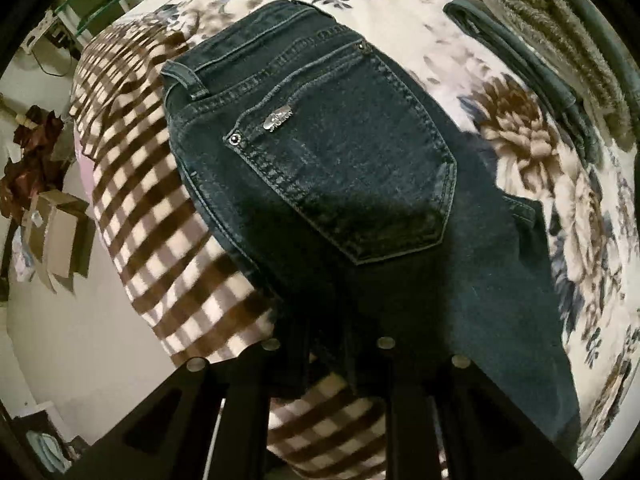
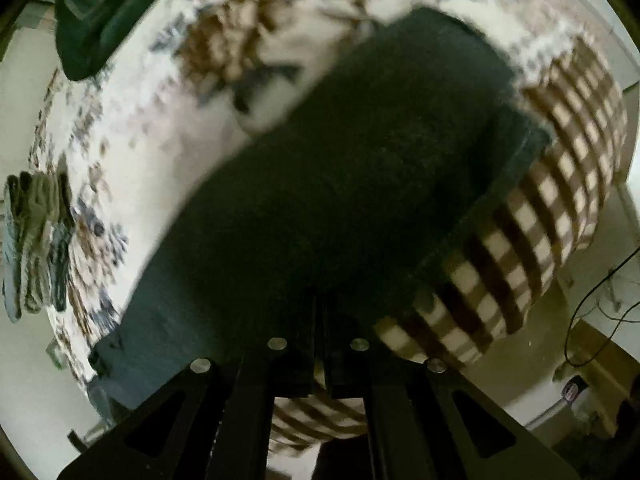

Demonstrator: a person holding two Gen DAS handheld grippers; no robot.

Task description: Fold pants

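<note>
Dark blue denim pants (image 1: 340, 160) lie on the bed with a back pocket (image 1: 352, 168) and waistband facing up in the left wrist view. Their near edge runs down between the fingers of my left gripper (image 1: 328, 360), which is shut on the cloth. In the blurred right wrist view the pants (image 2: 360, 180) spread as a dark mass from the floral cover to the checked blanket. My right gripper (image 2: 320, 340) has its fingers close together on the near edge of that cloth.
A floral bedcover (image 1: 520, 160) and a brown-and-white checked blanket (image 1: 152, 216) lie under the pants. A folded dark garment (image 1: 520, 52) and a fuzzy grey item (image 1: 560, 32) sit at the far right. Folded clothes (image 2: 36, 240) are stacked at the left edge. Boxes (image 1: 60, 236) stand on the floor.
</note>
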